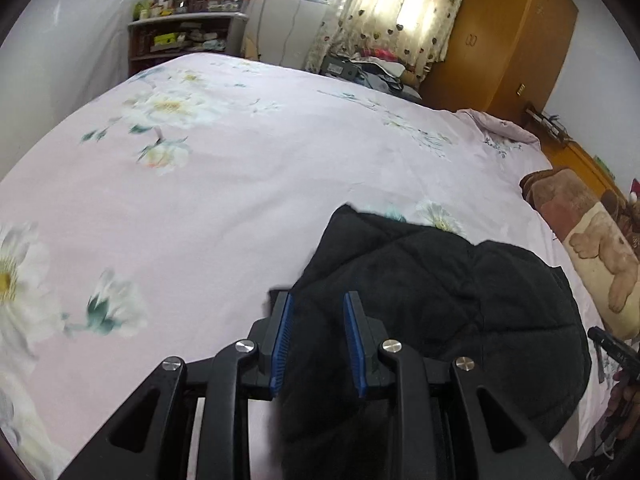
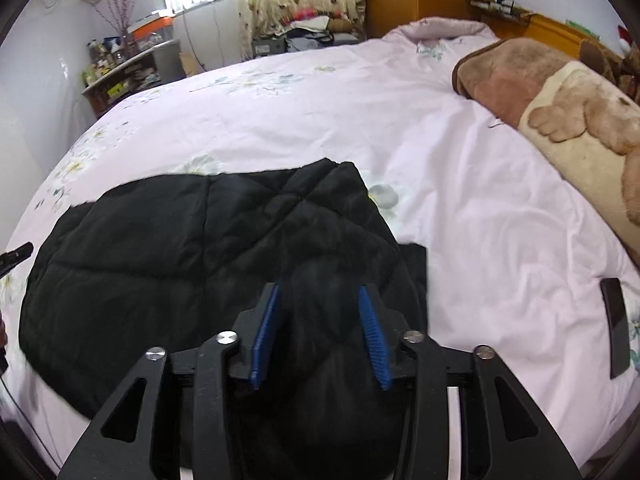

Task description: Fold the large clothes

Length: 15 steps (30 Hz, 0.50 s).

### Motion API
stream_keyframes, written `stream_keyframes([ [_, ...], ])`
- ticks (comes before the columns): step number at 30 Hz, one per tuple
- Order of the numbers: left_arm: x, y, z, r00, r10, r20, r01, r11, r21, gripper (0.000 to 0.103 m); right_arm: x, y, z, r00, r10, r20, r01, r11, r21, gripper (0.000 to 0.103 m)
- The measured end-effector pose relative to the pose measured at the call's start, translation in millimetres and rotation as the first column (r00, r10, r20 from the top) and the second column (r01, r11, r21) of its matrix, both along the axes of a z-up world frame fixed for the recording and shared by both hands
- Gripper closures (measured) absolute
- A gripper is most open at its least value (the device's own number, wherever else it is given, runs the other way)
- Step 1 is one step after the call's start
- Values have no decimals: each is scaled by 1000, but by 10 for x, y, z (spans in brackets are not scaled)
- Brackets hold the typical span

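Black quilted padded jacket lies bunched on the pink floral bedsheet, near the bed's near edge. Both grippers work its near hem: the left hand-held gripper pinches a fold of the fabric, while the right hand-held gripper straddles a hump of it, its pads seemingly not pressing. The step looks like lifting that edge for a fold; next, the right needs a firm grip. A brown bear-print blanket lies well apart.
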State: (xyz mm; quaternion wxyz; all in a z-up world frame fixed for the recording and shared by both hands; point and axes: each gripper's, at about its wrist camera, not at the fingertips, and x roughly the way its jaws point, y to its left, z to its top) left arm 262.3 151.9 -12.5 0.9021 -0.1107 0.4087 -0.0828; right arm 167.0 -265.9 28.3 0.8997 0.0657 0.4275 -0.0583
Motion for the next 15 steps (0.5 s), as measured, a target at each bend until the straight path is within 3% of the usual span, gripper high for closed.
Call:
stream_keyframes([
  [5,-123,94,-352,995,18,-96,-19,1000,-1,75,-173,24,-240,998,1,-57,-2,1000,-30,56],
  [7,-105,95,-441,993,20,-113,-23,999,-27,75,-153,-30,-309,998,-27,-60,25,999,-35,49],
  [13,-68,26,-374,994,2,-105,-4,1000,-23,75,-147,-132,-258,996,-66,-63,65,998,-8,47],
  [15,-49,73,-414,994,1,-112,-6,999,-40,68,-164,-160,-270,996,-62,-59,62,998,13,47],
])
